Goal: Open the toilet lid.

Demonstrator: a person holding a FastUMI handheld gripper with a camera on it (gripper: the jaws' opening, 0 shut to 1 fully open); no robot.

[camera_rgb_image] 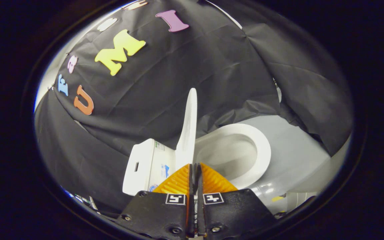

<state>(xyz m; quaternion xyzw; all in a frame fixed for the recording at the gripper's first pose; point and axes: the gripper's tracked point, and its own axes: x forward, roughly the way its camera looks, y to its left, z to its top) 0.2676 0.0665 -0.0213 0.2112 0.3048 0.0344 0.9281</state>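
Closest to my camera, at the bottom centre of the frame, the gripper (195,165) has its fingers pressed nearly together, and I judge them pinched on the lower edge of the toilet lid (188,130), though the contact itself is hard to see. That lid stands almost upright, its long axis running straight up from the fingertips toward mid-frame. Right of it the seat (260,156) and bowl lie exposed; left of it sits the tank (143,165). Opening looks nearly finished; the lid needs leaning toward the tank.
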